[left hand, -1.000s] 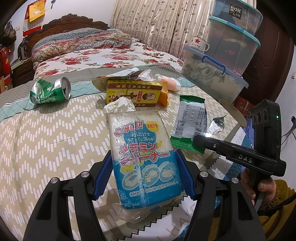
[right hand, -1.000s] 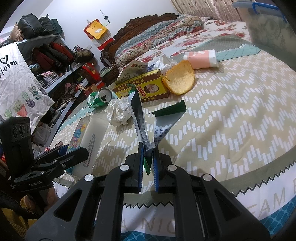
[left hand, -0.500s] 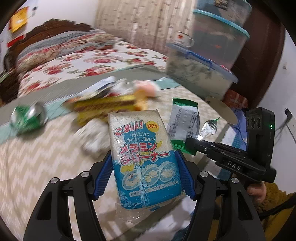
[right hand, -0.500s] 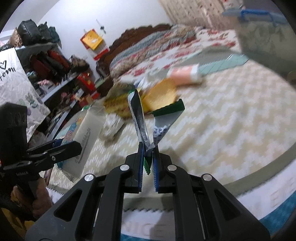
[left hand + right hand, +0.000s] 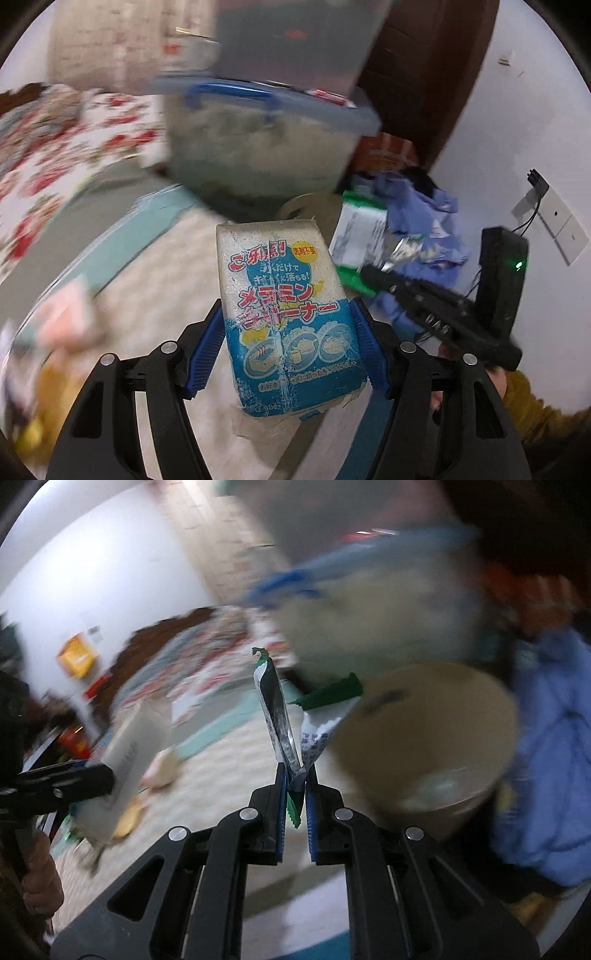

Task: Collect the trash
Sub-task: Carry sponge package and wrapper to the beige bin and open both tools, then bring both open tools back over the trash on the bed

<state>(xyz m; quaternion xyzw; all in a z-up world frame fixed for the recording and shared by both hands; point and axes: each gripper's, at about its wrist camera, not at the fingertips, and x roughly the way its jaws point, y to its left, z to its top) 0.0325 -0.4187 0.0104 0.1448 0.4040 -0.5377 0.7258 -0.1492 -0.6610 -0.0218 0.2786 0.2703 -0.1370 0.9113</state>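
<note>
My left gripper (image 5: 289, 317) is shut on a blue and white sponge pack (image 5: 284, 295), which stands upright between its blue pads above the patterned bed cover. My right gripper (image 5: 295, 775) is shut on a crumpled green and silver wrapper (image 5: 277, 709), which sticks up from its fingers. Just right of that wrapper is a tan round bin (image 5: 436, 709), with some pale scraps in its bottom. In the left wrist view the right gripper (image 5: 365, 273) shows on the right with the wrapper (image 5: 356, 229), and the bin's rim (image 5: 295, 203) sits behind the pack. The right wrist view shows the left gripper (image 5: 74, 779) holding the pack (image 5: 129, 746).
A clear storage box with a blue lid (image 5: 258, 147) stands behind the bin. Blue fabric (image 5: 546, 738) is piled to the bin's right. Floral bedding (image 5: 55, 147) lies at the left, and a wall socket (image 5: 554, 218) at the right. A hand (image 5: 40, 878) holds the left gripper.
Both grippers have swung right, away from the litter on the bed and towards the tan bin, each keeping its hold. The can and yellow box have left view. Both views are now blurred.
</note>
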